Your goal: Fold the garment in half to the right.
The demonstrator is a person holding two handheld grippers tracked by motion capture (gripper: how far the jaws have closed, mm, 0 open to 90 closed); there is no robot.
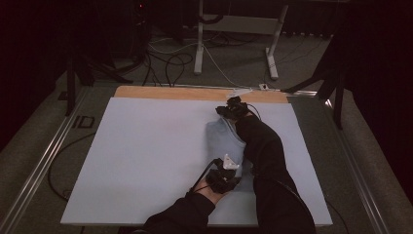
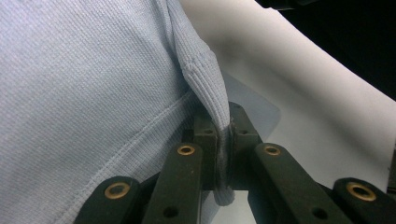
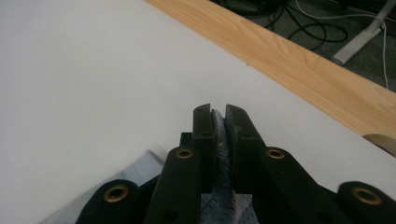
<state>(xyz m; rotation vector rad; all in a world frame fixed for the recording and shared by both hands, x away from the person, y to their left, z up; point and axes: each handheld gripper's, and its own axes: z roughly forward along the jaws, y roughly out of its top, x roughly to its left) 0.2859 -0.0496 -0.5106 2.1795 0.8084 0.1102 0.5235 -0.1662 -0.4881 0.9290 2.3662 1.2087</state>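
Observation:
A light blue knitted garment point(image 1: 223, 139) lies bunched on the pale table cover point(image 1: 146, 146), right of the middle. My left gripper point(image 1: 233, 171) sits at the garment's near end. In the left gripper view it point(image 2: 223, 122) is shut on a ribbed hem point(image 2: 201, 79), and the cloth point(image 2: 84, 70) stretches away to the left. My right gripper point(image 1: 233, 109) is at the garment's far end, near the back edge. In the right gripper view it point(image 3: 220, 114) is shut on a fold of the blue cloth point(image 3: 142, 170). A dark sleeve covers the garment's right side.
A wooden strip point(image 1: 195, 92) runs along the table's far edge and appears close ahead in the right gripper view point(image 3: 303, 65). Beyond it are white stand legs point(image 1: 199, 44) and cables on the floor. A metal rail point(image 1: 44, 161) borders the left side.

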